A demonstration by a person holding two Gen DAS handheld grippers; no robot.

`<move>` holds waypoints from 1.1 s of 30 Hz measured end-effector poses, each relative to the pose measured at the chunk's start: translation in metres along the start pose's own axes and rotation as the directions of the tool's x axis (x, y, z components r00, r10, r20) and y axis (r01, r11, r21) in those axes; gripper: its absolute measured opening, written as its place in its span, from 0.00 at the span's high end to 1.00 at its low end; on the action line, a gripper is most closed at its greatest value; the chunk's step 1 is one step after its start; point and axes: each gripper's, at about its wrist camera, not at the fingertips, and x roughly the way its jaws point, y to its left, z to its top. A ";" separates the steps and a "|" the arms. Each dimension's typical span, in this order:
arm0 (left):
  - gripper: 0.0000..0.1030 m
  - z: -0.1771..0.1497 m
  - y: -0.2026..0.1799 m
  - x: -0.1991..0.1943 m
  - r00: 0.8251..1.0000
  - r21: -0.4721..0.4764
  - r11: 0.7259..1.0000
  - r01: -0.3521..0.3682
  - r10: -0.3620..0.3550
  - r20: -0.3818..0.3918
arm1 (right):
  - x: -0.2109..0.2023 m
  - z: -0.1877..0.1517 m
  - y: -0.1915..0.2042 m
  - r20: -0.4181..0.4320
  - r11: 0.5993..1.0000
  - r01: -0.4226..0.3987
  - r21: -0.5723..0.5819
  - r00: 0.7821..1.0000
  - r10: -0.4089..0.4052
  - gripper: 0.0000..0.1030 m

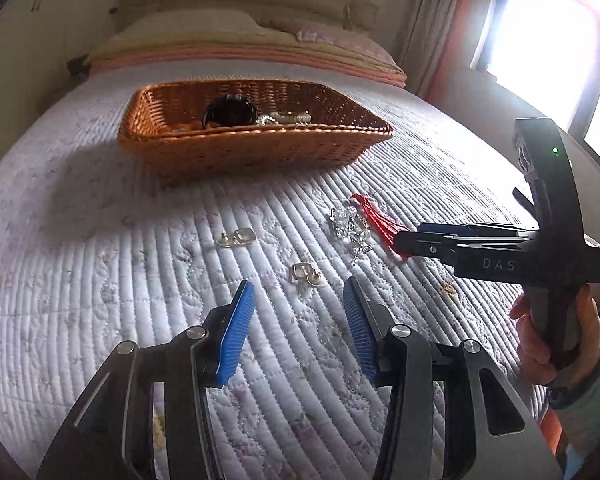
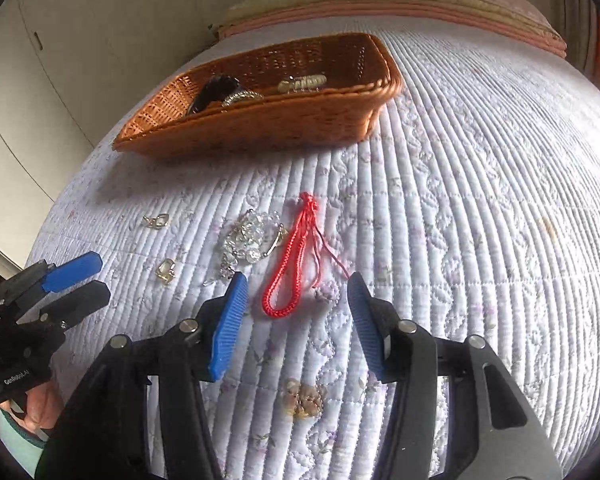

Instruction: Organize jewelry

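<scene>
While limp and light on the quilted bedspread (image 2: 460, 208), red braided cord loop (image 2: 288, 276) between spread, empty right gripper (image 2: 298, 280); best pinched mid-strand. Left gripper (image 1: 300, 300) spread too, empty.

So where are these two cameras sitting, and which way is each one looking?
Left wrist: rides the left gripper, looks along its open fingers at gold earrings; the right gripper and hand show.
Right wrist: rides the right gripper, looks down at the red cord; the left gripper shows.
Both share the bed quilt, wicker basket and crystal bracelet.
</scene>
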 end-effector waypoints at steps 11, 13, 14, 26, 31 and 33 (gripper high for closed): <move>0.57 0.001 -0.008 0.027 0.997 0.034 0.999 -0.012 0.014 -0.082 | 0.018 0.001 0.028 0.007 0.987 0.110 -0.121 0.994 -0.110 0.80; 0.58 0.000 -0.010 0.028 0.996 0.042 0.999 -0.016 0.019 -0.082 | 0.015 -0.002 0.026 0.017 0.985 0.119 -0.124 0.993 -0.117 0.83; 0.58 0.000 -0.010 0.027 0.996 0.044 0.999 -0.018 0.021 -0.082 | 0.013 -0.004 0.025 0.024 0.985 0.122 -0.121 0.992 -0.120 0.86; 0.72 0.008 -0.025 0.041 0.990 0.131 0.985 -0.110 0.121 -0.078 | -0.002 -0.012 0.000 0.055 0.994 0.107 -0.019 0.993 -0.106 0.88; 0.86 0.005 -0.031 0.040 0.990 0.162 0.980 -0.114 0.126 -0.061 | -0.003 -0.012 0.004 0.067 0.993 0.116 -0.029 0.991 -0.114 0.89; 0.93 0.005 -0.030 0.037 0.992 0.157 0.982 -0.102 0.112 -0.053 | -0.003 -0.012 0.005 0.070 0.993 0.112 -0.031 0.991 -0.110 0.90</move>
